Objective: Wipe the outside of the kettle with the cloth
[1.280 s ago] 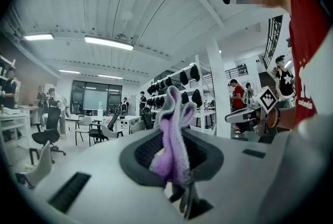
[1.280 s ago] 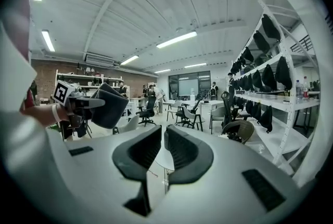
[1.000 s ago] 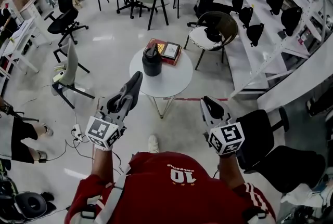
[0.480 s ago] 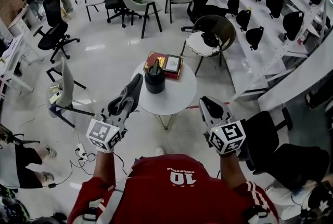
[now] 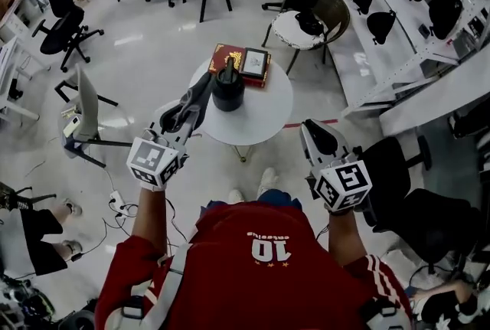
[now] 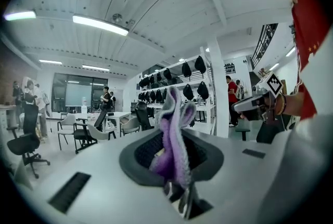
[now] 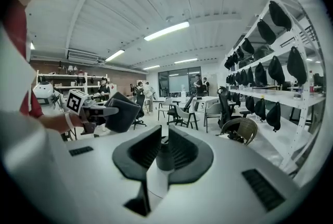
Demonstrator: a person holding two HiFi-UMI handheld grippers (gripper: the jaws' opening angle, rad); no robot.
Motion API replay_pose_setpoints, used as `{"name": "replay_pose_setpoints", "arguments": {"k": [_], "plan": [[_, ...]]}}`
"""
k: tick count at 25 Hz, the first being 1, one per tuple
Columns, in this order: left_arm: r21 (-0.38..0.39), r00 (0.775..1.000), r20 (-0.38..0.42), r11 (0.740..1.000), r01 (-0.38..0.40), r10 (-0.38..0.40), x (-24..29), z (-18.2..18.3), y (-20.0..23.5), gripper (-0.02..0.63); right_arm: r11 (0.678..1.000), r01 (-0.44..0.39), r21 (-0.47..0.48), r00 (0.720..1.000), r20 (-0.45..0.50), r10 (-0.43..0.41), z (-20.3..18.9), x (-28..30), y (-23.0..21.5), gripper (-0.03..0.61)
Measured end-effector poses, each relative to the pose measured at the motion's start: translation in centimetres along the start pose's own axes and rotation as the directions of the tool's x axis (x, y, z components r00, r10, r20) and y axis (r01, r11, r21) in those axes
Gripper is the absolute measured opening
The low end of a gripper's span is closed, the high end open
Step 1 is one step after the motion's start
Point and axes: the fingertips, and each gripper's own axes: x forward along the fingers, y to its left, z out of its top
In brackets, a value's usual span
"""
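Note:
A black kettle (image 5: 228, 88) stands on a small round white table (image 5: 260, 115) in the head view. My left gripper (image 5: 201, 89) reaches forward, its tips close beside the kettle's left side; whether they touch it I cannot tell. In the left gripper view this gripper (image 6: 175, 130) is shut on a purple cloth (image 6: 173, 141) that sticks up between the jaws. My right gripper (image 5: 314, 131) hangs off the table's right edge, away from the kettle. In the right gripper view its jaws (image 7: 162, 135) stand close together with nothing held.
A red box (image 5: 230, 59) with a small framed panel (image 5: 254, 61) lies on the table behind the kettle. A round wicker chair (image 5: 308, 18) stands beyond it. There is a grey chair (image 5: 84, 106) at left, a black chair (image 5: 398, 198) at right, and cables (image 5: 115, 202) on the floor.
The person has stepped closer to the table. Both grippers have moved forward with them, and the left gripper's tips now lie next to the kettle.

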Motion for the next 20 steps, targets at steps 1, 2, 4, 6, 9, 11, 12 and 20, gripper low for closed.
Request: {"name": "replay_pose_setpoints", "arguments": {"k": [1, 2, 4, 6, 9, 11, 12, 20], "plan": [[0.002, 1.000, -0.009, 1.000, 0.003, -0.003, 0.6, -0.3, 0.3, 0.063, 1.000, 0.000, 0.005, 1.000, -0.005, 0.000, -0.2, 0.4, -0.3, 0.052], [0.003, 1.000, -0.018, 1.000, 0.006, -0.006, 1.3, -0.5, 0.5, 0.063, 1.000, -0.001, 0.011, 1.000, -0.010, 0.001, -0.4, 0.7, -0.7, 0.052], [0.008, 0.999, -0.033, 1.000, 0.010, -0.010, 2.7, -0.7, 1.0, 0.063, 1.000, -0.007, 0.023, 1.000, -0.017, 0.007, -0.6, 1.4, -1.5, 0.052], [0.014, 0.999, -0.049, 1.000, 0.011, -0.011, 4.2, -1.0, 1.6, 0.063, 0.999, -0.016, 0.035, 1.000, -0.019, 0.017, -0.8, 2.2, -2.3, 0.052], [0.052, 0.996, -0.088, 0.999, 0.009, -0.005, 6.6, -1.8, 2.6, 0.063, 0.998, -0.045, 0.041, 0.999, -0.020, 0.046, -0.9, 3.8, -3.0, 0.052], [0.096, 0.993, -0.119, 0.995, 0.010, 0.002, 8.4, -2.5, 3.2, 0.063, 0.997, -0.067, 0.039, 0.997, -0.021, 0.068, -0.9, 4.9, -3.5, 0.052], [0.117, 0.990, -0.139, 0.993, 0.009, 0.008, 9.4, -2.9, 3.5, 0.063, 0.996, -0.078, 0.038, 0.997, -0.023, 0.079, -0.9, 5.4, -3.8, 0.052], [0.248, 0.954, -0.297, 0.968, 0.049, 0.027, 16.6, -7.6, 5.5, 0.063, 0.991, -0.123, 0.059, 0.992, -0.031, 0.125, -1.0, 9.1, -6.8, 0.052]]}}
